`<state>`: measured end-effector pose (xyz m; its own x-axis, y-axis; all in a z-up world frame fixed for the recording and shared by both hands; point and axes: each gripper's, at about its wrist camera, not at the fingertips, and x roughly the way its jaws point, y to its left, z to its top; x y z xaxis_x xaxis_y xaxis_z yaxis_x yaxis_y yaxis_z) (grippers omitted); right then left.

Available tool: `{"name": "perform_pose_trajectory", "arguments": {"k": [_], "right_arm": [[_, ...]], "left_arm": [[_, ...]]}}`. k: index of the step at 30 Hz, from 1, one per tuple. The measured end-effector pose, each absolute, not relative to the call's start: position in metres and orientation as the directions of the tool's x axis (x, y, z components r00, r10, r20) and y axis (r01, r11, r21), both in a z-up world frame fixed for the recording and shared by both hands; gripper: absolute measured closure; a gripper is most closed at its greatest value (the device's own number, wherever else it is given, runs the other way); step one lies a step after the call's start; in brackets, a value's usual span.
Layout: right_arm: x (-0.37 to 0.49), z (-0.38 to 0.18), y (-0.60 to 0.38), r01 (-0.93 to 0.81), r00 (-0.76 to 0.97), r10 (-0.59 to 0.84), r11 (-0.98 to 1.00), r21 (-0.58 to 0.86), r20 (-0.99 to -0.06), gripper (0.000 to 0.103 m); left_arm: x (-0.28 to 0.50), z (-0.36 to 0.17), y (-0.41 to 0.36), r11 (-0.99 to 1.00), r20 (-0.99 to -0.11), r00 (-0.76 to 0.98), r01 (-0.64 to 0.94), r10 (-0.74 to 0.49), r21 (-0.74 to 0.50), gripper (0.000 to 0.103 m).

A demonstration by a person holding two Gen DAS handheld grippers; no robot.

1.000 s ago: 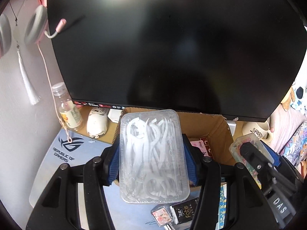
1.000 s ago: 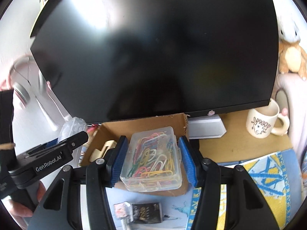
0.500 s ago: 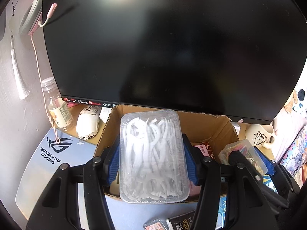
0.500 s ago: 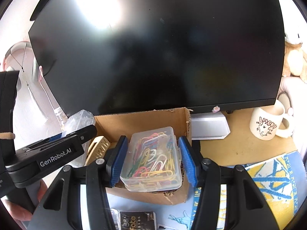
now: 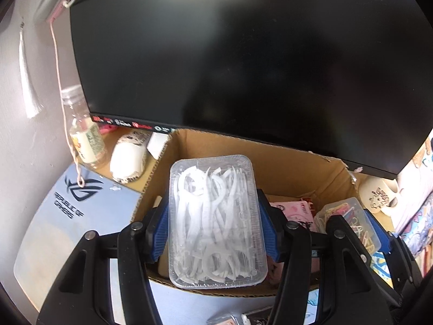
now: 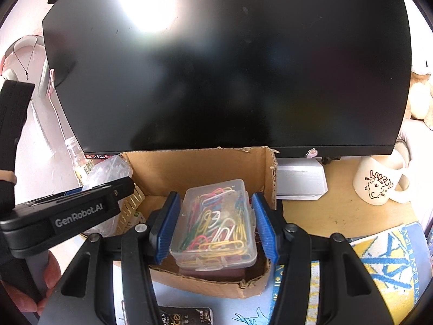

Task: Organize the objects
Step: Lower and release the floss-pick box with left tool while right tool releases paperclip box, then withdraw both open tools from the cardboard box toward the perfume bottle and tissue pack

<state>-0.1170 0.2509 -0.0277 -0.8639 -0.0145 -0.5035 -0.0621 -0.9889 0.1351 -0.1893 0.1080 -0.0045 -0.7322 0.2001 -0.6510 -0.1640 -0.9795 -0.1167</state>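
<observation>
My left gripper (image 5: 213, 224) is shut on a clear box of white floss picks (image 5: 215, 222) and holds it over the left part of an open cardboard box (image 5: 284, 168). My right gripper (image 6: 215, 224) stands wider around a clear box of coloured paper clips (image 6: 216, 224), which sits low inside the cardboard box (image 6: 200, 168); the blue pads look slightly apart from its sides. The paper-clip box also shows in the left wrist view (image 5: 349, 219). The left gripper body and the floss box (image 6: 108, 170) show at the left of the right wrist view.
A big black monitor (image 5: 243, 54) rises right behind the box. A bottle (image 5: 86, 138) and a white mouse (image 5: 127, 159) stand left, on a grey mouse pad (image 5: 67, 216). A "Lucky" mug (image 6: 379, 181) stands right. Small packets (image 6: 186, 317) lie in front. A pink pouch (image 5: 295, 211) lies inside.
Both grippers moved forward and down over the cardboard box. The paper-clip box now sits lower inside it, and the right jaws have widened around it.
</observation>
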Motion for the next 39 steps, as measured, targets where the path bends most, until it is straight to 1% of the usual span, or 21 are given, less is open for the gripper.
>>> {"name": "perform_pose_trajectory", "arguments": {"k": [2, 5, 8, 9, 10, 13, 15, 16, 17, 18, 20, 23, 24, 26, 29, 33, 39], "right_arm": [[-0.118, -0.029, 0.251, -0.056, -0.861, -0.022, -0.989, 0.139, -0.508, 0.044], [-0.116, -0.029, 0.251, -0.051, -0.858, -0.032, -0.988, 0.147, -0.513, 0.044], [-0.113, -0.027, 0.251, -0.048, -0.863, -0.035, -0.987, 0.152, -0.504, 0.044], [-0.112, -0.025, 0.251, -0.045, -0.864, -0.038, -0.987, 0.152, -0.502, 0.044], [-0.111, -0.024, 0.251, -0.040, -0.865, -0.043, -0.987, 0.154, -0.500, 0.044], [-0.108, -0.021, 0.251, -0.030, -0.867, -0.054, -0.987, 0.160, -0.496, 0.044], [-0.106, -0.020, 0.251, -0.029, -0.865, -0.057, -0.986, 0.162, -0.499, 0.044], [-0.105, -0.020, 0.252, -0.026, -0.863, -0.060, -0.986, 0.162, -0.502, 0.044], [-0.105, -0.020, 0.252, -0.023, -0.862, -0.063, -0.986, 0.163, -0.503, 0.040], [-0.103, -0.020, 0.253, -0.022, -0.862, -0.065, -0.986, 0.165, -0.502, 0.031], [-0.100, -0.018, 0.253, -0.024, -0.862, -0.063, -0.986, 0.165, -0.502, 0.021], [-0.097, -0.016, 0.254, -0.020, -0.858, -0.071, -0.985, 0.171, -0.509, 0.017], [-0.097, -0.015, 0.254, -0.016, -0.854, -0.076, -0.985, 0.173, -0.514, 0.012], [-0.094, -0.013, 0.254, -0.014, -0.854, -0.080, -0.984, 0.176, -0.514, 0.005], [-0.088, -0.010, 0.255, -0.021, -0.863, -0.071, -0.984, 0.175, -0.501, 0.002], [-0.084, -0.009, 0.258, -0.044, -0.862, -0.057, -0.981, 0.187, -0.503, 0.002], [-0.079, -0.009, 0.258, -0.033, -0.853, -0.072, -0.981, 0.192, -0.516, 0.002]], "left_arm": [[-0.189, -0.006, 0.110, -0.982, -0.651, -0.737, -0.161, 0.184, -0.095, 0.047], [-0.190, -0.008, 0.108, -0.981, -0.659, -0.727, -0.161, 0.191, -0.107, 0.047], [-0.188, -0.008, 0.105, -0.983, -0.650, -0.738, -0.150, 0.182, -0.105, 0.043], [-0.187, -0.006, 0.105, -0.983, -0.643, -0.744, -0.149, 0.180, -0.102, 0.034], [-0.185, -0.004, 0.105, -0.984, -0.639, -0.748, -0.152, 0.179, -0.098, 0.021], [-0.181, 0.002, 0.103, -0.988, -0.624, -0.766, -0.135, 0.156, -0.081, 0.005], [-0.179, 0.006, 0.101, -0.988, -0.620, -0.770, -0.133, 0.149, -0.072, 0.002], [-0.178, 0.008, 0.099, -0.990, -0.618, -0.773, -0.128, 0.139, -0.063, 0.001], [-0.176, 0.009, 0.098, -0.992, -0.615, -0.778, -0.119, 0.125, -0.051, 0.001], [-0.174, 0.011, 0.097, -0.994, -0.611, -0.785, -0.107, 0.108, -0.037, 0.001], [-0.171, 0.015, 0.093, -0.996, -0.600, -0.795, -0.089, 0.085, -0.023, 0.000], [-0.166, 0.019, 0.085, -0.996, -0.597, -0.797, -0.078, 0.084, -0.037, 0.000], [-0.164, 0.020, 0.082, -0.996, -0.598, -0.797, -0.073, 0.084, -0.043, 0.000], [-0.162, 0.023, 0.075, -0.997, -0.598, -0.797, -0.060, 0.078, -0.049, 0.000], [-0.159, 0.025, 0.065, -0.998, -0.610, -0.790, -0.032, 0.058, -0.054, 0.000], [-0.153, 0.025, 0.052, -0.997, -0.623, -0.779, -0.020, 0.066, -0.080, 0.000], [-0.134, 0.024, 0.043, -0.999, -0.591, -0.806, -0.024, 0.034, -0.025, 0.000]]}}
